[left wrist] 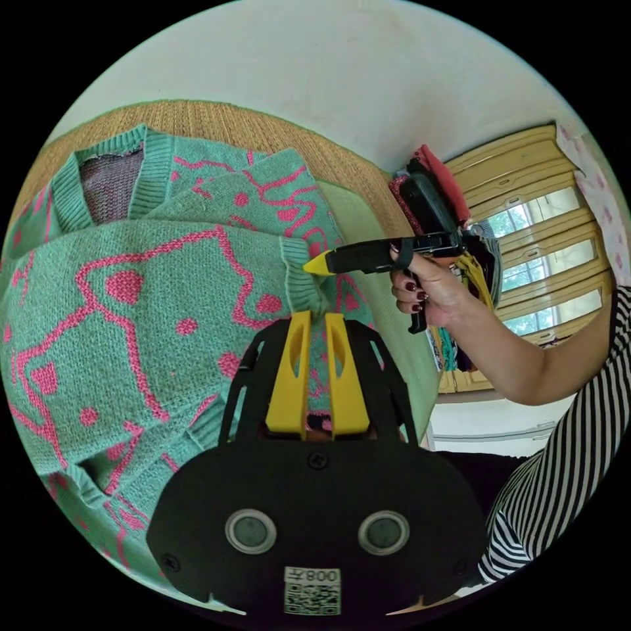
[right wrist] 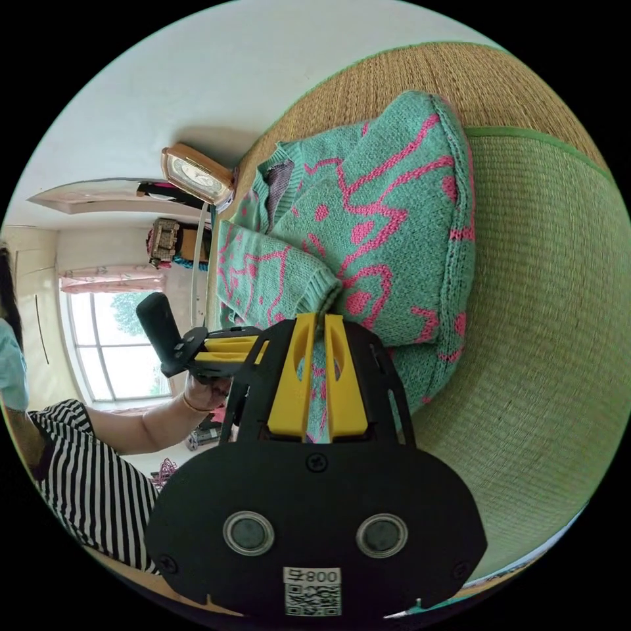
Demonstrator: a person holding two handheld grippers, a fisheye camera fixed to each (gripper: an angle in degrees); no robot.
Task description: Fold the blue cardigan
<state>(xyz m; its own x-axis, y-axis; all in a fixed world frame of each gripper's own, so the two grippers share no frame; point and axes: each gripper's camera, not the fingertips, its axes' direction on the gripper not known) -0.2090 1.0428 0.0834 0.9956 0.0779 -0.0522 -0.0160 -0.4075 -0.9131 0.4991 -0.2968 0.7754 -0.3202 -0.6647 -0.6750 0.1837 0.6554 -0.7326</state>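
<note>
The cardigan [left wrist: 131,315] is teal knit with a pink pattern and lies on a woven mat [left wrist: 217,121], neckline toward the wall. One sleeve is folded across its front. My left gripper [left wrist: 317,317] is shut on the ribbed cuff [left wrist: 299,282] of that sleeve. The right gripper [left wrist: 315,265], held in a hand, pinches the same cuff at its other corner. In the right gripper view the cardigan [right wrist: 388,217] lies folded at one side, and my right gripper [right wrist: 318,318] is shut on the cuff [right wrist: 322,292]. The left gripper [right wrist: 223,348] comes in from the left, its tips hidden.
The green-edged woven mat [right wrist: 539,296] stretches bare beside the cardigan. A wall runs behind it, with a clock [right wrist: 197,174] at its foot. Windows [left wrist: 552,263] and a pile of clothes [left wrist: 434,190] lie beyond. A person's striped sleeve [left wrist: 565,460] is close by.
</note>
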